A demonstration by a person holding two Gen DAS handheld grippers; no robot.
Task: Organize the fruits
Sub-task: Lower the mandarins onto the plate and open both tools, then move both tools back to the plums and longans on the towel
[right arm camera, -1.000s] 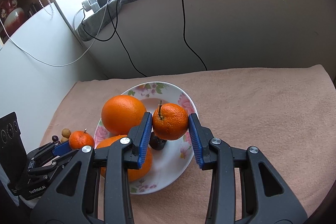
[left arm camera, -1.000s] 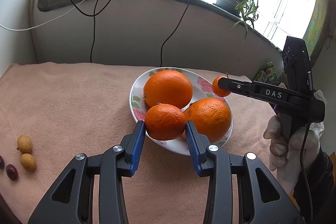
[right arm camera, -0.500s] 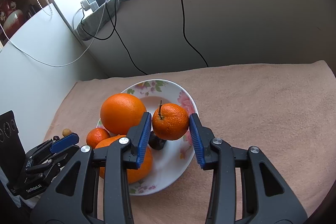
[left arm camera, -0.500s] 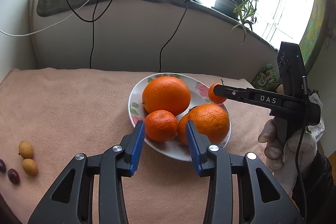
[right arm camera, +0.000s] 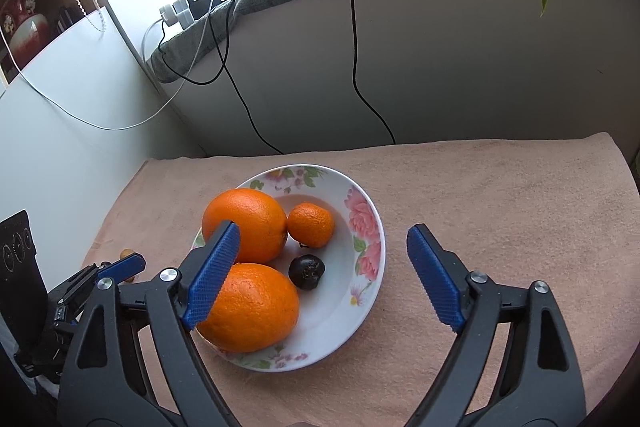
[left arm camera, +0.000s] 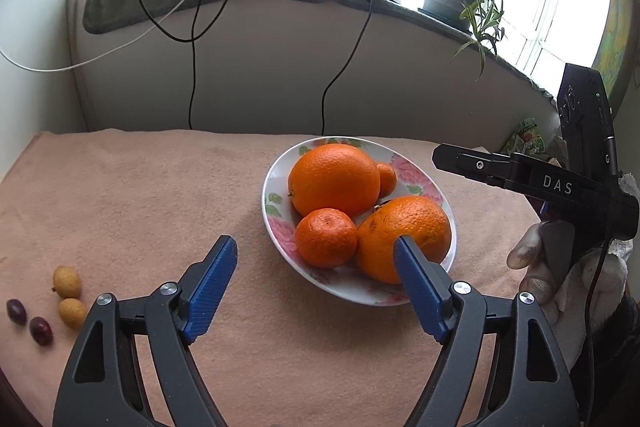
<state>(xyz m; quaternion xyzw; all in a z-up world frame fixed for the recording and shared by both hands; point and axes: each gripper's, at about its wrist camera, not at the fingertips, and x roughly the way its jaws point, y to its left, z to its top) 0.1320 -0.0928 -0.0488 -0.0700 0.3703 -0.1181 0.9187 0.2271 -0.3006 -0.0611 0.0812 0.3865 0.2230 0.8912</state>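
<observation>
1. Both grippers are spreading their jaws right now with nothing between the pads. The left gripper point(left arm camera: 314, 283) hangs just in front of the floral plate point(left arm camera: 276, 199), and the right gripper point(right arm camera: 324, 271) sits over the plate's near side.

2. What's on the plate: 2 big oranges point(left arm camera: 334, 179) point(left arm camera: 404, 237) and 2 small mandarins, the near one point(left arm camera: 326, 237) low centre in the left view and the far one point(right arm camera: 311, 230) in the middle of the plate in the right view. There's also a dark little fruit point(right arm camera: 306, 271) down in the plate; can't tell what it is.

3. My guess is the leftovers are next: 2 yellowish longan-looking fruits point(left arm camera: 67, 281) point(left arm camera: 72, 313) and 2 dark red ones point(left arm camera: 16, 311) point(left arm camera: 41, 330), all loose on the pink cloth point(left arm camera: 140, 195).

4. The key bit: that cluster sits at the lower left edge of the left view, well apart from the plate and off to the left of the left gripper. In the right view it's almost hidden behind the other tool.

5. So the left hand is clearly nearer. The upper longan's long axis runs roughly up-down in frame, so I'd grab across its short side.
</observation>
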